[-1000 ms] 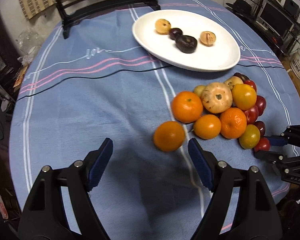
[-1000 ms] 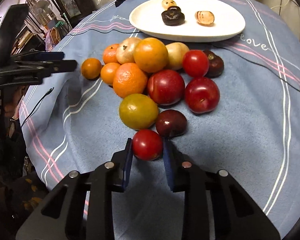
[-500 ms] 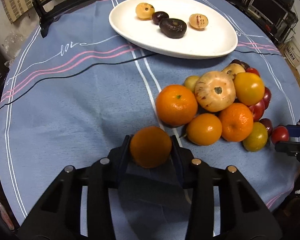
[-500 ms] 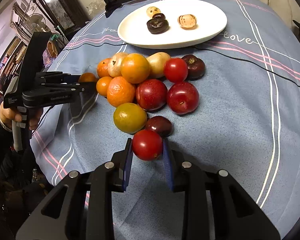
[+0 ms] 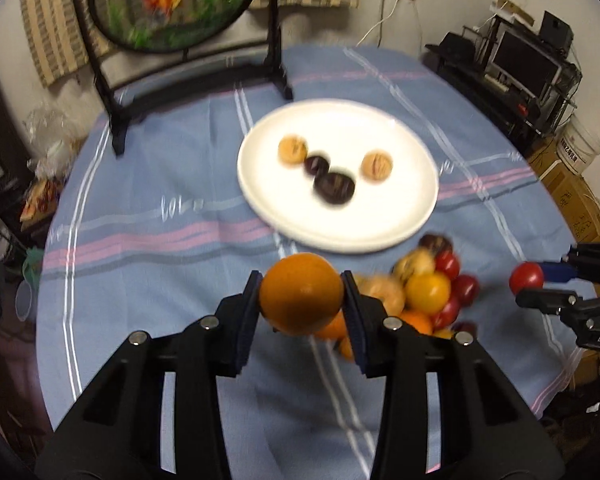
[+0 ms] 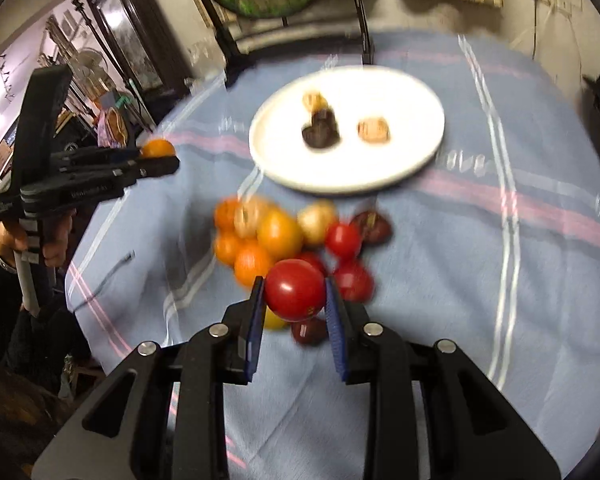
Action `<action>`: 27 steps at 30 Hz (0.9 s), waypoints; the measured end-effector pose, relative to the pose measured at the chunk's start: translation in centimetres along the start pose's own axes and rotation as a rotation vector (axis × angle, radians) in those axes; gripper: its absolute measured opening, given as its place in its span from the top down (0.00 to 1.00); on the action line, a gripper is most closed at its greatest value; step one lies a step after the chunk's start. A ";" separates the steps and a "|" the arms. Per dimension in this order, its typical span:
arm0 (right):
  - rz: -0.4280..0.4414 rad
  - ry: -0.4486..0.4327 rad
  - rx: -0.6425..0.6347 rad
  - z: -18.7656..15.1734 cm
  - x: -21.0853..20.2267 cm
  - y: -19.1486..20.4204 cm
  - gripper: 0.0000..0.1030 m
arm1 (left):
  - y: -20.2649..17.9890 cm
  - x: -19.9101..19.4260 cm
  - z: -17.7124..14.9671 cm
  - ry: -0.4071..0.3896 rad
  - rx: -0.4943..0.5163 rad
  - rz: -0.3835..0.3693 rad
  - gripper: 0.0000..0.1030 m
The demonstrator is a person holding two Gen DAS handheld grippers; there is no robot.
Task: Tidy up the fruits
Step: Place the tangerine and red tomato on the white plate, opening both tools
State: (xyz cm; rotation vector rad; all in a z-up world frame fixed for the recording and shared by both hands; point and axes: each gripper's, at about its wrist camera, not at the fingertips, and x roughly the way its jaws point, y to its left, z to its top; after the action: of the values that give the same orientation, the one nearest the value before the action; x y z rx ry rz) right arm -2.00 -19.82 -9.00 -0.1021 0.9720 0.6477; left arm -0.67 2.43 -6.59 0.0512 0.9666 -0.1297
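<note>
Hand-held grippers, left (image 5: 302,294) clamped on an orange (image 5: 301,293), right (image 6: 295,291) on a tomato (image 6: 295,290), have just lifted both off the table (image 5: 148,280), ready for the plate (image 5: 396,216).

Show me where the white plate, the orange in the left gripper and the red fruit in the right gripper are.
white plate (image 5: 400,216): left wrist view, bare front part.
orange (image 5: 300,292): left wrist view, its middle.
red fruit (image 6: 294,290): right wrist view, its middle.

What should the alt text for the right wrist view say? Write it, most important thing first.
The right gripper clamps a red tomato above a blurred fruit pile on a blue striped tablecloth. Beyond sits a white plate with four small fruits; at left, the left gripper holds an orange.
</note>
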 end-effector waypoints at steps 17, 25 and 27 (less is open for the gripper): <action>-0.037 -0.143 -0.033 11.6 0.9 -3.1 0.72 | -2.6 2.9 9.2 -0.052 0.003 0.046 0.61; -0.026 -0.104 -0.053 13.7 4.2 -3.5 0.72 | -1.9 6.3 10.4 -0.010 -0.008 0.056 0.61; -0.025 -0.086 -0.054 14.3 5.3 -3.9 0.72 | -1.8 7.1 10.6 0.001 -0.013 0.061 0.61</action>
State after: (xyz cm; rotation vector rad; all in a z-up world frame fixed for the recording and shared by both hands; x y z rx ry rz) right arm 12.69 -15.33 -5.80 -0.1330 0.8699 0.6500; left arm 11.72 -1.08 -6.37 0.0687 0.9657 -0.0671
